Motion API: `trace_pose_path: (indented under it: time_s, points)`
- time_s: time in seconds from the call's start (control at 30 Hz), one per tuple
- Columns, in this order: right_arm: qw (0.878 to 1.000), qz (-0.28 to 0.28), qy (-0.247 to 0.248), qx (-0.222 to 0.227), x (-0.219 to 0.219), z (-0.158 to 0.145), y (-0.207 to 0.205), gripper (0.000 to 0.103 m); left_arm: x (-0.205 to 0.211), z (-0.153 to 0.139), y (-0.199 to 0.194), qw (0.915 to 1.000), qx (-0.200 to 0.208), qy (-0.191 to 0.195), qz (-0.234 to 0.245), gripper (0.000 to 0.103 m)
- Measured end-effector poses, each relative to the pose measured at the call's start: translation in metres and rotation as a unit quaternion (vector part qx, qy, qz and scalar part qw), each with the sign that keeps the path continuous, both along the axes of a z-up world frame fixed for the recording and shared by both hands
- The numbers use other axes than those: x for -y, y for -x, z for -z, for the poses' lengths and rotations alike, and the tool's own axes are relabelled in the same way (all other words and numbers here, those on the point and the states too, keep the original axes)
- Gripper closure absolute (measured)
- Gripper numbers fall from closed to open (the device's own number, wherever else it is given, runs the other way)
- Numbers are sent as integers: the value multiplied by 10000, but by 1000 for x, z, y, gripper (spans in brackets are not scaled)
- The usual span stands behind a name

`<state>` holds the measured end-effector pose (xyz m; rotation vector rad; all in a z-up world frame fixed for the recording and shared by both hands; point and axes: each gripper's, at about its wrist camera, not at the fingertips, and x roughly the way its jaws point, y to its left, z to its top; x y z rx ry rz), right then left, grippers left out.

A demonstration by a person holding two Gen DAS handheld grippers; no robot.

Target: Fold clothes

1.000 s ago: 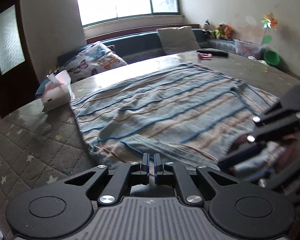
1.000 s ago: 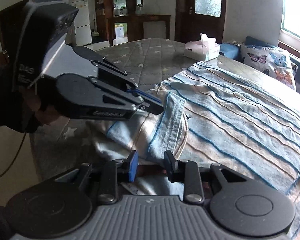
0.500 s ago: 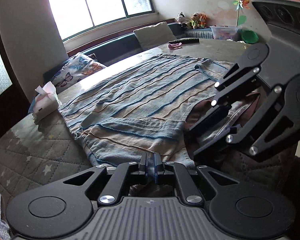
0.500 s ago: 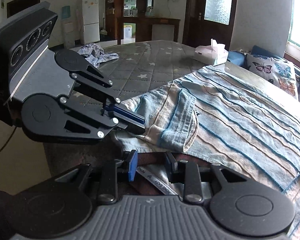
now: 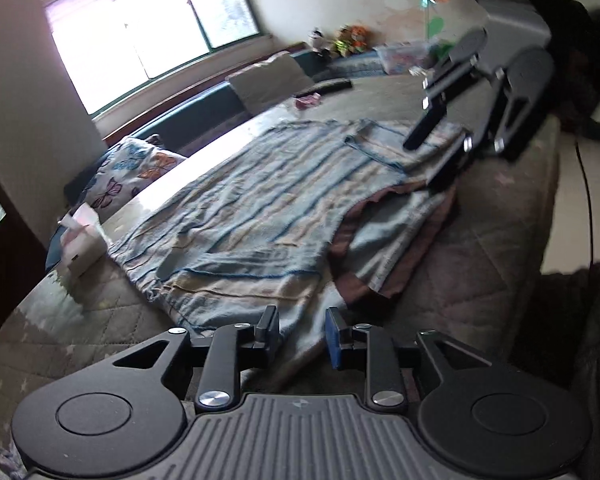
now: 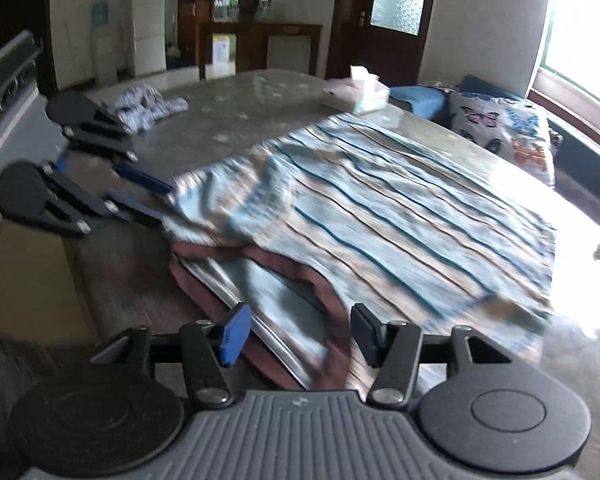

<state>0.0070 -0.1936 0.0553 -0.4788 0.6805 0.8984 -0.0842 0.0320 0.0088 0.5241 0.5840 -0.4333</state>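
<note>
**Both grippers let go of the striped garment**

On the left, our left gripper point(image 5: 302, 330) now stands with its jaws apart and nothing between them; half a second ago they were pressed shut on the near hem of the striped garment point(image 5: 260, 200). The cloth it held lies below and just ahead of the fingertips, on the quilted tabletop point(image 5: 460, 264), with a folded-over flap showing near that corner. A tissue box point(image 5: 82, 250) sits just off the garment's left edge.

Moving right, the brown-trimmed opening of the garment point(image 6: 300, 276) faces us, lying slack on the surface rather than lifted.

On the right, our right gripper point(image 6: 296, 334) is also spread wide and empty, wider than it stood a moment ago, hovering over that brown edge. In the left wrist view it hangs clear above the far right corner of the cloth.

We judge that a fold along the near edge has just been laid down and released, since both grippers have opened and drawn up. The garment is still mostly spread out flat, so more folding seems to remain. A crumpled patterned cloth point(image 6: 148, 106) lies well apart on the far side.
</note>
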Motion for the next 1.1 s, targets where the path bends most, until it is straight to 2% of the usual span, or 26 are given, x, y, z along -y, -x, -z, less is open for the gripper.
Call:
trace_pose_path:
  time_s: [0.1,0.4,0.47,0.6,0.63,0.7,0.77,0.97,1.03,1.1]
  points:
    - [9992,28,394,81,20,0,1,46,2,3,5,9997,-13,-184,141,75]
    - [9952,45,957,216,43,17,1,46,13,13,9,9982,94,-476,348,74]
    - [9950,52,956,282,44,19,0,46,15,17,8,9978,139,-541,364,74]
    - [9951,78,910,389,45,22,-3,46,16,20,5,9983,157,-474,312,78]
    - [9952,87,889,410,45,23,-4,46,17,20,4,9984,172,-456,289,81]
    - [9951,115,867,452,46,23,-5,46,17,18,2,9987,205,-401,236,94]
    - [9952,145,855,462,46,23,-7,46,16,14,-1,9992,245,-280,155,98]
    - [9954,268,804,442,53,23,-16,49,6,-8,-19,9989,266,231,-303,99]
    - [9960,310,752,381,57,24,-20,57,4,-10,-26,9984,274,281,-405,99]
    - [9964,353,700,320,61,25,-24,58,3,-10,-30,9983,224,308,-436,99]
